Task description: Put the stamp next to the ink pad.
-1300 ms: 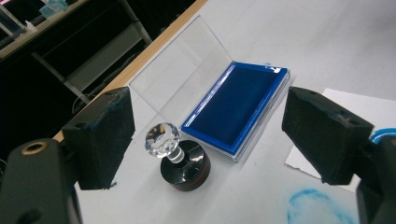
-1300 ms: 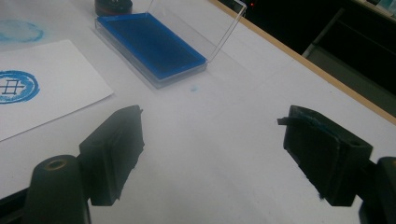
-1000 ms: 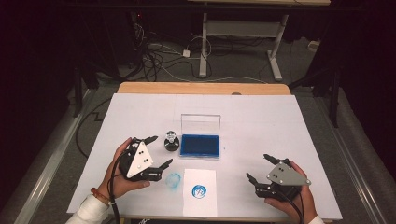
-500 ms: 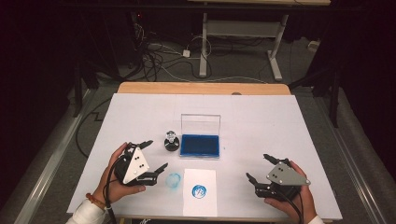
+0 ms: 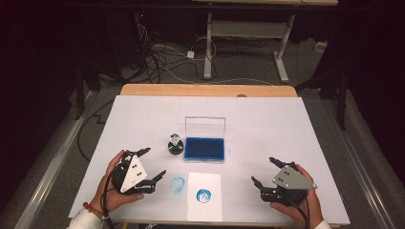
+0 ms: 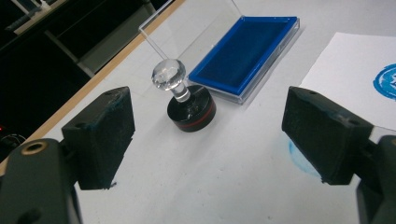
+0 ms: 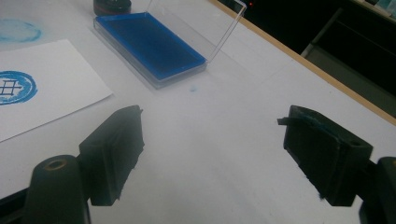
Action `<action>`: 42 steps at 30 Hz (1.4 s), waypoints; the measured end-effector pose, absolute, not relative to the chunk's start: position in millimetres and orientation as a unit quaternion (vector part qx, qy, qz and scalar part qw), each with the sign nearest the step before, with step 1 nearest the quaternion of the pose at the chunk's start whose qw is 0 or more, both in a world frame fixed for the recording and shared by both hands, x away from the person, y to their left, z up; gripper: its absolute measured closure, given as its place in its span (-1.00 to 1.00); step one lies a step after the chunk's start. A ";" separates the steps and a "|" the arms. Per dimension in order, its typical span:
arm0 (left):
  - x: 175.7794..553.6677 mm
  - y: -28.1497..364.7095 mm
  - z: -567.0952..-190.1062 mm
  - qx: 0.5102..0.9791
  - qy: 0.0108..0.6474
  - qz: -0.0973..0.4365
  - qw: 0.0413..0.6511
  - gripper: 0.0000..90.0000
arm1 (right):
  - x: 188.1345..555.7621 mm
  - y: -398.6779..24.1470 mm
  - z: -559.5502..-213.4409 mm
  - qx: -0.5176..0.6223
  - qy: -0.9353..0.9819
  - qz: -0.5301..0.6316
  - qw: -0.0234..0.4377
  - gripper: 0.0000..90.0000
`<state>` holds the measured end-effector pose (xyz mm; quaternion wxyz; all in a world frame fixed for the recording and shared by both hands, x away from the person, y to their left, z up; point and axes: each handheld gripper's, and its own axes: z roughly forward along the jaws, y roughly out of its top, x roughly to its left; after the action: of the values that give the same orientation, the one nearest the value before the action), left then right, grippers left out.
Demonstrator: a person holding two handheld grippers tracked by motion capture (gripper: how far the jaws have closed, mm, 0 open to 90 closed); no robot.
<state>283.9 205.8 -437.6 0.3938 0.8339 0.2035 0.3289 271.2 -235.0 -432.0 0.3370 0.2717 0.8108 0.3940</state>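
A: The stamp [image 6: 187,100] stands upright on the tabletop [image 5: 286,124], just beside the open ink pad [image 5: 205,149], free of both tools.

B: Left tool [image 5: 149,164] gapes wide near it; right tool [image 5: 266,171] is spread too, well apart.

A: Risk?

B: That glassy knob looks slippery; a crooked pinch could tip it and smear ink on the paper [image 5: 204,196]

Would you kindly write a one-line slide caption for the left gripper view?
Open left tool facing a clear-knobbed stamp beside an open blue ink pad on the white table.
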 end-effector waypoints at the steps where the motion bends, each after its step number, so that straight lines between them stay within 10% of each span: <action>1: 283.2 206.5 -438.8 0.834 0.203 0.329 0.393 -0.63 | 271.3 -234.9 -432.1 0.272 0.811 0.394 0.337 -0.55; 42: 274.3 236.0 -479.2 0.856 0.255 0.293 0.342 -0.63 | 275.8 -237.6 -432.8 0.272 0.809 0.396 0.338 -0.55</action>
<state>274.3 236.0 -479.2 0.3417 0.8559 0.2552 0.2926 275.8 -237.6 -432.8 0.3382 0.2722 0.8093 0.3958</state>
